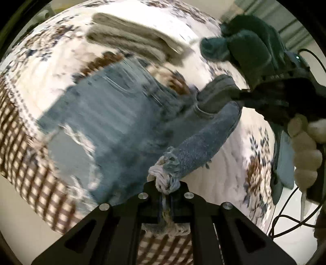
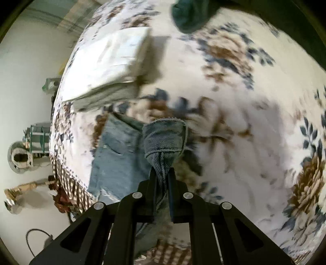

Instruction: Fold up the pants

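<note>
Light blue jeans [image 1: 114,114] lie on a flower-patterned bed cover [image 1: 179,26]. My left gripper [image 1: 166,190] is shut on the frayed white hem of one pant leg [image 1: 195,146], lifted off the bed. My right gripper [image 2: 163,179] is shut on a bunched fold of the jeans [image 2: 165,136], held above the cover [image 2: 234,126]. The rest of the jeans [image 2: 120,155] lies flat to its left. The right gripper also shows in the left wrist view [image 1: 216,95], gripping the denim, with a hand [image 1: 305,150] behind it. Both views are motion-blurred.
A stack of folded pale cloth [image 1: 134,36] [image 2: 110,61] lies on the bed beyond the jeans. A dark green garment [image 1: 240,40] [image 2: 189,14] sits at the far side. The bed edge with a checked border [image 1: 26,159] is at the left; floor clutter [image 2: 22,155] lies beyond.
</note>
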Motion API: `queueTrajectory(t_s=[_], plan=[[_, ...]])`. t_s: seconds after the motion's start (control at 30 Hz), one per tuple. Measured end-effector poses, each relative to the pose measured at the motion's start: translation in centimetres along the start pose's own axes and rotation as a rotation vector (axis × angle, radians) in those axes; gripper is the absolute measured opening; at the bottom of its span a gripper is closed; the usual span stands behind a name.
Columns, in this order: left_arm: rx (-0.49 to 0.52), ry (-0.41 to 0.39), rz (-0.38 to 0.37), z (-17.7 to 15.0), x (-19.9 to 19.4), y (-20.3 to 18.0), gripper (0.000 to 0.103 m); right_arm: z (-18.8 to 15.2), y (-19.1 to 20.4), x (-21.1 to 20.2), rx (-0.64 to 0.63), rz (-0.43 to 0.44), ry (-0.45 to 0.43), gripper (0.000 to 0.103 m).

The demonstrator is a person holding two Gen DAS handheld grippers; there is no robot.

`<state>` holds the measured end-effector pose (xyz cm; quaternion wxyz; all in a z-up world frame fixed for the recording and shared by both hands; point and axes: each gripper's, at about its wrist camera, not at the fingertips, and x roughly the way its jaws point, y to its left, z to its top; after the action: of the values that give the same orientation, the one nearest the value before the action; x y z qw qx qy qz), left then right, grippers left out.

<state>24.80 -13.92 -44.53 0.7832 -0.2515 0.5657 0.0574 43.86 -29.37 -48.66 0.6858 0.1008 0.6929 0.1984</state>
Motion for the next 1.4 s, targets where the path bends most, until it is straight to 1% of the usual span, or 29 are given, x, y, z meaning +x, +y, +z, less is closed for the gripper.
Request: queueTrajectory(t_s=[0.03, 0.07, 0.13, 0.23, 0.27, 0.43, 0.53, 0.67, 0.93, 1.1, 1.2, 1.23, 1.27, 1.3, 1.33, 1.37, 1.4], plan=[[-0.010, -0.009, 0.003, 0.6, -0.3, 0.5, 0.003, 0.3, 1.8, 0.0, -0.016, -0.003, 0.002, 0.010], [-0.014, -0.020, 0.011, 1.3, -1.0, 1.4, 0.004, 0.3, 2.5, 0.1, -0.025, -0.005, 0.005, 0.010], [-0.027, -0.027, 0.014, 2.1, -1.1, 2.2, 0.004, 1.0, 5.9, 0.5, -0.060, -0.019, 0.009, 0.010], [-0.044, -0.035, 0.021, 3.3, -1.7, 4.4, 0.004, 1.8, 9.4, 1.9, -0.109, -0.041, 0.014, 0.009], [-0.054, -0.037, 0.018, 3.8, -1.9, 5.3, 0.004, 2.2, 11.0, 2.7, -0.132, -0.055, 0.020, 0.009], [-0.082, -0.061, 0.035, 5.8, -2.2, 9.2, 0.004, 4.1, 16.3, 6.4, -0.211, -0.103, 0.049, 0.009], [-0.101, -0.064, 0.036, 6.9, -1.9, 11.2, 0.004, 5.0, 18.5, 8.8, -0.244, -0.132, 0.071, 0.009], [-0.113, -0.049, 0.040, 8.6, -0.5, 13.9, 0.004, 6.1, 20.3, 11.9, -0.266, -0.169, 0.099, 0.009], [-0.183, 0.030, -0.007, 12.0, 3.8, 19.7, 0.004, 8.3, 22.5, 17.8, -0.285, -0.244, 0.151, 0.009], [-0.252, 0.087, -0.024, 12.8, 6.5, 22.9, 0.004, 9.4, 24.1, 22.3, -0.315, -0.299, 0.215, 0.009], [-0.300, 0.121, -0.038, 12.3, 7.6, 24.6, 0.004, 9.6, 25.0, 24.7, -0.337, -0.324, 0.264, 0.010], [-0.313, 0.133, -0.041, 11.9, 7.9, 25.1, 0.004, 9.5, 25.4, 25.7, -0.348, -0.333, 0.294, 0.011], [-0.320, 0.138, -0.044, 11.6, 8.0, 25.3, 0.007, 9.6, 25.5, 26.3, -0.343, -0.336, 0.308, 0.012], [-0.327, 0.145, -0.048, 11.3, 8.0, 25.6, 0.008, 9.7, 25.6, 26.6, -0.333, -0.331, 0.313, 0.019], [-0.341, 0.144, -0.061, 10.9, 7.7, 25.9, 0.008, 9.8, 25.7, 26.7, -0.329, -0.311, 0.325, 0.030], [-0.352, 0.139, -0.076, 10.8, 7.3, 26.1, 0.010, 9.8, 25.9, 26.5, -0.332, -0.277, 0.339, 0.040], [-0.367, 0.131, -0.088, 10.4, 6.6, 26.2, 0.013, 9.7, 26.0, 26.0, -0.336, -0.239, 0.349, 0.059]])
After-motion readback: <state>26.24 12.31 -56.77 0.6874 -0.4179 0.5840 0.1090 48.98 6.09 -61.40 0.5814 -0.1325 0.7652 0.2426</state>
